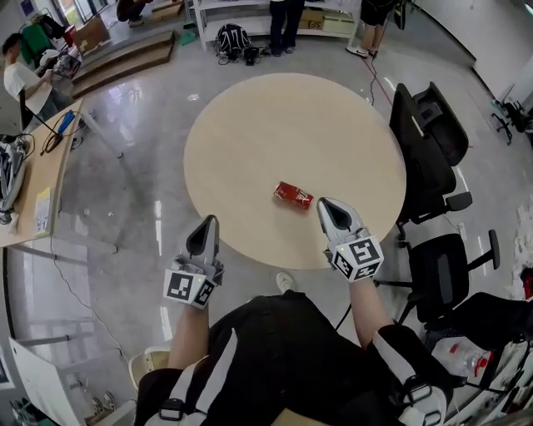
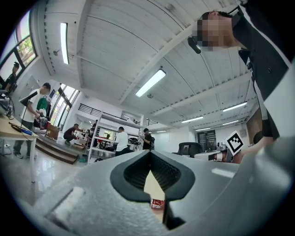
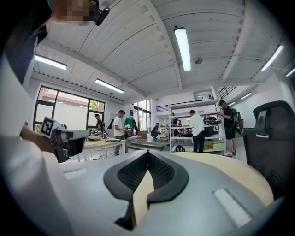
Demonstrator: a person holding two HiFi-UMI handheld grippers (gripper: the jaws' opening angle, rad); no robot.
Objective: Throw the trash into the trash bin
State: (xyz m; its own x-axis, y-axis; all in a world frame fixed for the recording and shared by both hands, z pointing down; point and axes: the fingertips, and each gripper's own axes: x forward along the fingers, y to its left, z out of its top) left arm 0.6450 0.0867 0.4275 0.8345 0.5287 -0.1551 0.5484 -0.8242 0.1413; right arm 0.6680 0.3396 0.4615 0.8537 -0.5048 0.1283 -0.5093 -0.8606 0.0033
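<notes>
A crushed red can (image 1: 293, 195) lies on its side on the round beige table (image 1: 250, 125), near the front edge. My right gripper (image 1: 324, 203) hovers over the table just right of the can, jaws shut and empty. My left gripper (image 1: 209, 220) is at the table's front left rim, farther from the can, also shut with nothing in it. In the left gripper view the can (image 2: 157, 203) shows through the gap below the closed tips (image 2: 148, 152). The right gripper view shows closed tips (image 3: 147, 152) over bare tabletop (image 3: 239, 175). No bin is clearly identifiable.
Black office chairs (image 1: 429, 150) stand close to the table's right side. A wooden desk (image 1: 37, 179) with cables is at the left. A pale round-rimmed container (image 1: 148, 364) sits on the floor by my left leg. People and shelving (image 1: 283, 21) are at the back.
</notes>
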